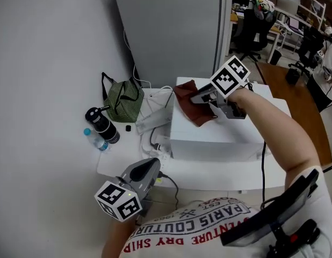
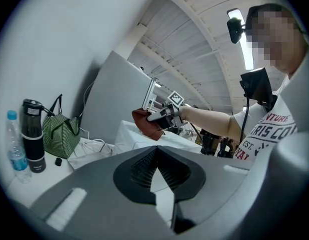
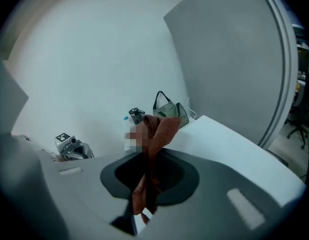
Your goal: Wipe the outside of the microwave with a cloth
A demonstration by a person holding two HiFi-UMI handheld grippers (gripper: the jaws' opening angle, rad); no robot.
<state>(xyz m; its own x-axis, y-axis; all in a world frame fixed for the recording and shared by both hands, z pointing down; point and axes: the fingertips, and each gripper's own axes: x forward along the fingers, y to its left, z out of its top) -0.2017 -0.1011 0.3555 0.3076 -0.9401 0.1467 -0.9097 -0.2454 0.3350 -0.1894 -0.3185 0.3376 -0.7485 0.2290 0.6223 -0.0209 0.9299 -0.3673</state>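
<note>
The right hand-held gripper (image 1: 197, 98) is clenched on a rust-red cloth (image 1: 188, 109). In the right gripper view, the fabric (image 3: 157, 133) is pinched between the two jaws and bunches up beyond them. The cloth hangs over the left rear part of the top of the white box-shaped microwave (image 1: 219, 136), and its lower folds appear to touch that top. The gripper's cube carries black-and-white square markers.

The left hand-held gripper (image 1: 151, 167) hangs low, close to the person's body and in front of the microwave. Its jaw tips are pressed together with nothing between them (image 2: 155, 152).

The microwave stands on a white worktop (image 1: 117, 164). Left of it lie tangled white cables and a power strip (image 1: 153, 120). Farther left stand:
- a green striped fabric bag with black handles (image 1: 123, 98), with a small black cap-like object (image 1: 128, 128) just in front of it
- a black insulated flask (image 1: 102, 124)
- a clear plastic water bottle with a blue cap (image 1: 95, 139), just beside the flask

A grey partition panel (image 1: 171, 31) rises behind the microwave.

The person's white T-shirt (image 1: 209, 222) bears red lettering, seen upside down in the head view. "PARIS COUTURE" is legible; the smaller print is not. The left gripper view shows part of the same print, "TURE" over "RIS CO".
</note>
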